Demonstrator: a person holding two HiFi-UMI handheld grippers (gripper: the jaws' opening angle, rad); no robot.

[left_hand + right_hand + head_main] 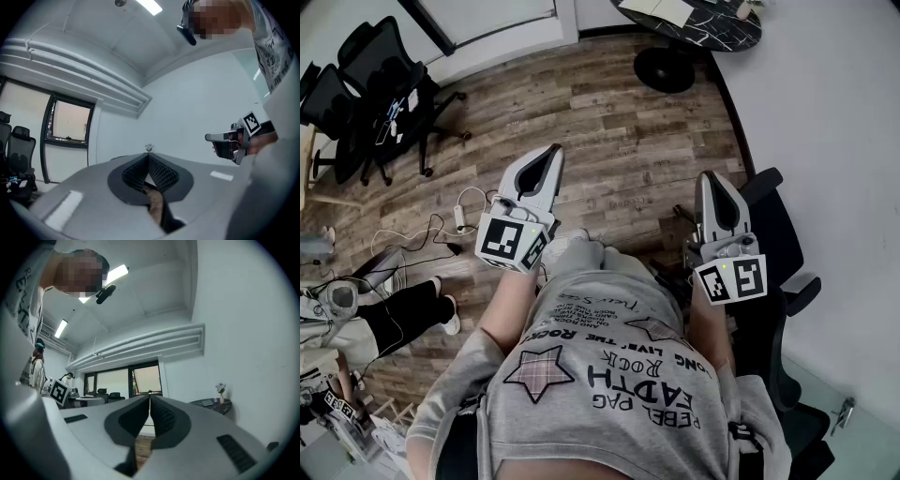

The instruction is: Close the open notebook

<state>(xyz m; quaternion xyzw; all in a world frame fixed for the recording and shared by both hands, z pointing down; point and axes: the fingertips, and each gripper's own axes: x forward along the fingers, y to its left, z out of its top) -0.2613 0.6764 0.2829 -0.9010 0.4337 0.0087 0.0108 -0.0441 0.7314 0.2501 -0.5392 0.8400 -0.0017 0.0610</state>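
- Wood-plank floor point(609, 122) fills the head view. Black office chairs point(375, 75) stand at upper left and white cables point(459, 211) lie on the boards.
- Head view, top edge: a round dark table point(722, 33) carries a pale, flat, book-like item point(661, 11). Whether it is the notebook cannot be confirmed at this size. It lies well apart from both grippers.
- Head view, centre: the left gripper point(551, 155) and the right gripper point(711, 180) are held level over the floor in front of the person's grey printed shirt point(609, 375). Neither touches anything.
- Left gripper view: the jaws meet at their tips with nothing between them. A white wall and a dark-framed window point(70, 122) lie beyond, and the right gripper shows at the right.
- Right gripper view: the jaws are pressed together and empty. Beyond them are windows, a ceiling light point(115, 273) and the dark table with a small vase of flowers point(220, 392).
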